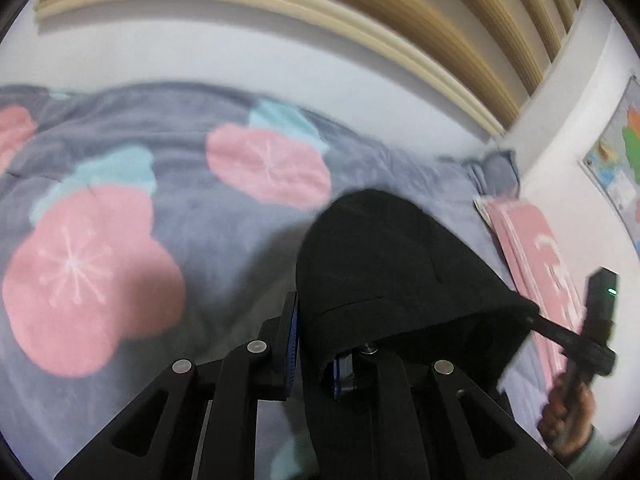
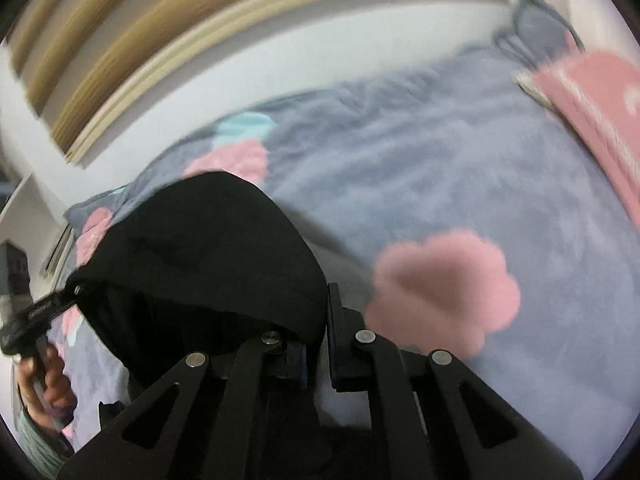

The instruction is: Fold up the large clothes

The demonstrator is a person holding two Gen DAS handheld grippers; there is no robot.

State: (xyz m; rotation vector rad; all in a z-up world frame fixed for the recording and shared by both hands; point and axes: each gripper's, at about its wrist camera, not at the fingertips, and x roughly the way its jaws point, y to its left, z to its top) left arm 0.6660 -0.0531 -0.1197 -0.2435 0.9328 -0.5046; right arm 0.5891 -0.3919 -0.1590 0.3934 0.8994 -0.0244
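Observation:
A black garment (image 1: 392,272) hangs in a bulging fold over the bed, stretched between both grippers. In the left wrist view my left gripper (image 1: 316,356) is shut on one edge of the cloth, which drapes over its right finger. At the far right of that view my right gripper (image 1: 536,316) pinches the other end. In the right wrist view the garment (image 2: 208,248) spills over the left finger of my right gripper (image 2: 318,352), which is shut on it. The left gripper (image 2: 72,292) holds the far corner at the left, with a hand (image 2: 48,384) below it.
The bed is covered by a grey blanket (image 1: 224,248) with pink and light blue flowers. A folded pink cloth (image 1: 536,256) lies at the bed's end (image 2: 600,120). A white wall with wooden slats (image 1: 360,8) runs behind. A map poster (image 1: 616,152) hangs at the right.

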